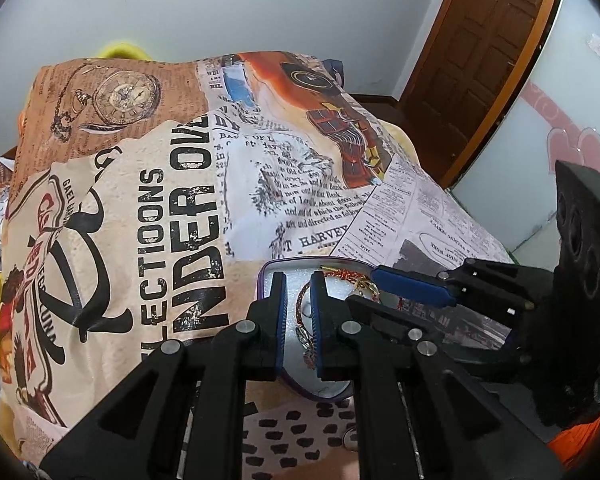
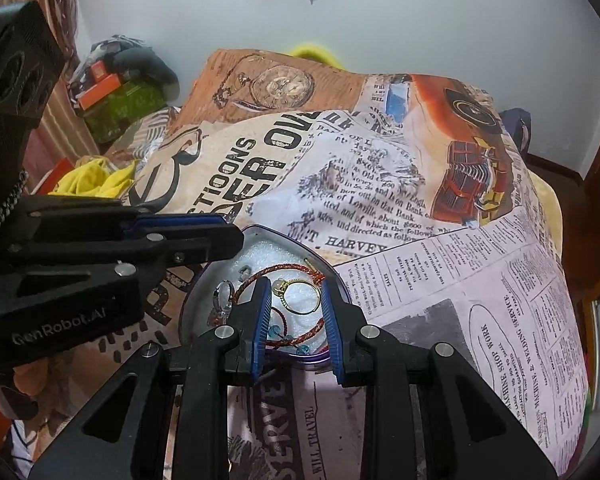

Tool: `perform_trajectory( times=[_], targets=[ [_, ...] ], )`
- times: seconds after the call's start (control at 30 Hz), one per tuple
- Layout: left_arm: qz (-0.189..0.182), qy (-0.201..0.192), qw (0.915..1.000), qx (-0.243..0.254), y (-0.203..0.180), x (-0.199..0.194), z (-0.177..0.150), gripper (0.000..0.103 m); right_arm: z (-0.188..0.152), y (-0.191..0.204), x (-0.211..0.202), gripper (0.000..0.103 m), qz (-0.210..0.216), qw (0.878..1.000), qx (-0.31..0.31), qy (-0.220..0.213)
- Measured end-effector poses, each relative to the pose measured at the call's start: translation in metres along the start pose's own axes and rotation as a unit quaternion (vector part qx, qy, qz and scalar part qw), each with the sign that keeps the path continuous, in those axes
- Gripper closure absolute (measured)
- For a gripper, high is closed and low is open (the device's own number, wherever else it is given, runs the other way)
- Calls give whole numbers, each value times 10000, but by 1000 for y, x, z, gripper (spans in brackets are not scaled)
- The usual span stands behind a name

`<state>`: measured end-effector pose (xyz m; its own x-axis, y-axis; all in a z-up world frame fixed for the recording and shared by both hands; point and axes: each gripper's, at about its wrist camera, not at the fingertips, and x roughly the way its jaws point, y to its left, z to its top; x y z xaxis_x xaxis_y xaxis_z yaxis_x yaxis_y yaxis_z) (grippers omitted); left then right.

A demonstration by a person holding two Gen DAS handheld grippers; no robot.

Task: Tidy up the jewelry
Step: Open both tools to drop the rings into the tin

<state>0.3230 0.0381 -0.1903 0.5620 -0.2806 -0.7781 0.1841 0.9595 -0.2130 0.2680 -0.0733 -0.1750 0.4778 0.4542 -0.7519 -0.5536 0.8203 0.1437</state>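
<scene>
Jewelry: gold ring [image 2: 300, 297] sits between the tips of the right gripper [image 2: 294, 285]. Jaws are narrowly apart and the ring spans the gap from one blue pad [image 2: 263, 320] to the other, so it reads as pinched, though contact is hard to confirm

Left gripper [image 1: 299, 280] is closed down with nothing gripped. The right wrist view shows its fingers together, tip at the far-left rim of the box [image 2: 204, 292]. A thin slit between its pads shows in its own view, with only the box floor and a bit of cord behind it

Both grippers angle down over the same open box, which has a purple rim and white foam lining

Inside the box:
- red braided bracelet [image 2: 284, 269] curving behind the ring, gold clasp end near the far rim
- thinner red cord with clear blue beads [image 2: 274, 334] near the front rim
- silvery piece with a clear stone [image 2: 224, 296] at the left side

Box rests on a bedspread [image 2: 440, 320] printed with newspaper text, a pocket watch and an old red car. Yellow cloth [image 2: 96, 180] is bunched to its left, white wall behind, brown wooden door [image 1: 488, 60] off to the right
</scene>
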Motion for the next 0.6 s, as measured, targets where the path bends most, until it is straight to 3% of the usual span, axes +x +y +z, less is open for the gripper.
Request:
perform_trajectory(
  times=[0.6],
  targets=[
    [250,-134,9996,34,-6,-36,-1,90,0,10,-18,72,-298,9995,-51,-72]
  ],
)
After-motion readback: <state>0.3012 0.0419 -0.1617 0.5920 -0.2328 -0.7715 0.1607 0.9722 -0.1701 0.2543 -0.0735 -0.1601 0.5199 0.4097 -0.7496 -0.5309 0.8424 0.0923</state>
